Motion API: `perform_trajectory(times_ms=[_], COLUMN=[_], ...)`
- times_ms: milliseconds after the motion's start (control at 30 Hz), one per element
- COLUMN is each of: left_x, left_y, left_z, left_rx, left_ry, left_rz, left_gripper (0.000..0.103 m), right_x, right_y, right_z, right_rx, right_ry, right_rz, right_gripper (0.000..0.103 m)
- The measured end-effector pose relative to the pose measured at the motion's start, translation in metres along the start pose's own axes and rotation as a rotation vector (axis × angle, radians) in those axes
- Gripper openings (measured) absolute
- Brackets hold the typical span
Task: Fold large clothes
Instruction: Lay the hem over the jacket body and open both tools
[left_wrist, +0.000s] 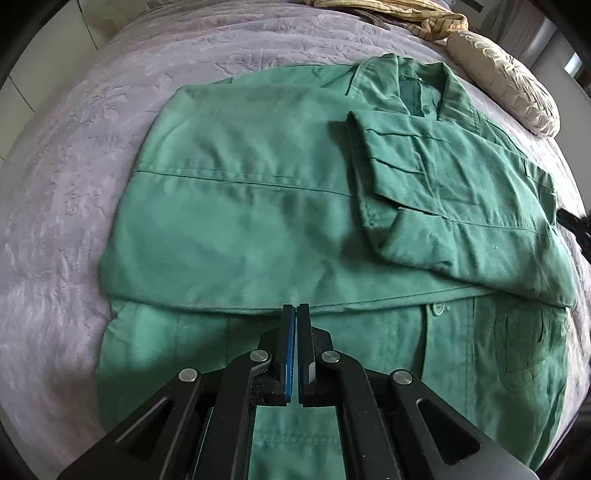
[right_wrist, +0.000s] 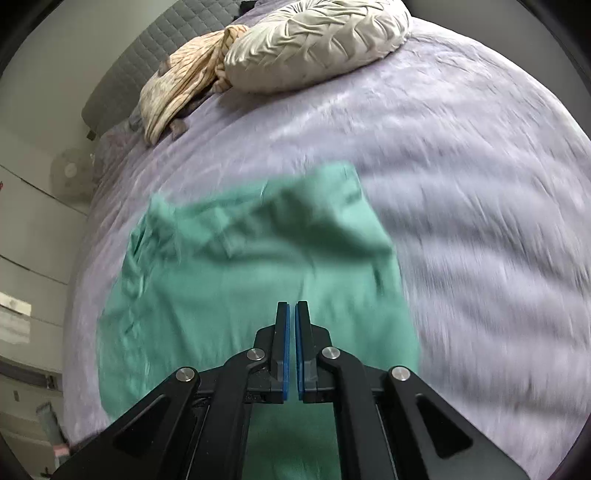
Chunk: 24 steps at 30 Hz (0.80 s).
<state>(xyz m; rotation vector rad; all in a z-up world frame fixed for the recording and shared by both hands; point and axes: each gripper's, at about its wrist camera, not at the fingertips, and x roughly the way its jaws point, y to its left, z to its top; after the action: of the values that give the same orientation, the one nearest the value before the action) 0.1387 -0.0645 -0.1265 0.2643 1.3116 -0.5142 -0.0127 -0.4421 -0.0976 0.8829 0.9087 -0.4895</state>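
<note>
A large green work shirt (left_wrist: 258, 206) lies flat on the lilac bedspread (left_wrist: 74, 177), collar at the far right and both sides and sleeves folded in over its middle. My left gripper (left_wrist: 296, 308) hovers above the shirt's near part; its jaws are shut with nothing between them. In the right wrist view the shirt (right_wrist: 258, 266) shows blurred on the bed. My right gripper (right_wrist: 291, 306) is above it, its jaws nearly together with a thin empty gap.
A round cream pleated cushion (right_wrist: 317, 48) and a crumpled beige patterned cloth (right_wrist: 184, 85) lie at the far end of the bed (right_wrist: 480, 184). A grey headboard (right_wrist: 147, 55) and a white fan (right_wrist: 72, 173) stand beyond the bed's edge.
</note>
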Motion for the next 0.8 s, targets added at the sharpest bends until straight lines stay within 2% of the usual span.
perform_trajectory(times_ms=[67,167,233,367,400,433,467,500,533,667,700,733,767,800], left_x=[0.002,0.0,0.002,0.003,0.004,0.003,0.003,0.005,0.003,-0.001,-0.002,-0.004,-0.006,-0.009], left_y=[0.005,-0.018,-0.017,-0.011,-0.014,-0.014,-0.012,-0.008,-0.008,-0.003,-0.004,-0.002,-0.001,0.0], left_z=[0.003,0.004,0.005,0.004,0.003,0.001,0.006,0.006,0.006,0.01,0.01,0.01,0.01,0.008], left_rx=[0.003,0.015,0.013,0.017,0.018,0.018,0.017,0.016,0.016,0.014,0.017,0.018,0.012,0.008], left_ry=[-0.003,-0.002,0.001,-0.002,-0.005,-0.008,-0.012,-0.019,-0.027,-0.03,-0.024,-0.019,-0.014,-0.045], left_rz=[0.002,0.016,0.017,0.02,0.024,0.021,0.017,0.013,0.012,0.015,0.02,0.025,0.042,0.051], left_gripper=[0.001,0.001,0.001,0.001,0.001,0.001,0.001,0.001,0.001,0.001,0.016,0.045,0.1,0.102], right_x=[0.012,0.027,0.03,0.017,0.014,0.01,0.005,0.0,-0.007,-0.022,-0.025,-0.028,-0.03,-0.032], right_y=[-0.006,-0.016,-0.023,-0.024,-0.022,-0.019,-0.015,-0.012,-0.007,0.011,0.015,0.015,0.016,0.018], right_z=[0.014,0.032,0.038,0.031,0.025,0.019,0.01,0.003,-0.006,-0.043,-0.054,-0.064,-0.072,-0.081], right_rx=[0.03,0.061,0.078,0.1,0.089,0.073,0.054,0.041,0.018,-0.065,-0.078,-0.082,-0.083,-0.084], right_ry=[-0.002,-0.001,-0.016,-0.014,0.0,0.018,0.033,0.033,0.032,0.089,0.109,0.119,0.129,0.139], right_rz=[-0.008,-0.043,-0.075,-0.037,-0.021,-0.005,0.014,0.031,0.045,0.077,0.082,0.086,0.09,0.095], right_gripper=[0.003,0.003,0.003,0.006,0.011,0.035,0.072,0.083,0.087,0.087,0.087,0.089,0.091,0.092])
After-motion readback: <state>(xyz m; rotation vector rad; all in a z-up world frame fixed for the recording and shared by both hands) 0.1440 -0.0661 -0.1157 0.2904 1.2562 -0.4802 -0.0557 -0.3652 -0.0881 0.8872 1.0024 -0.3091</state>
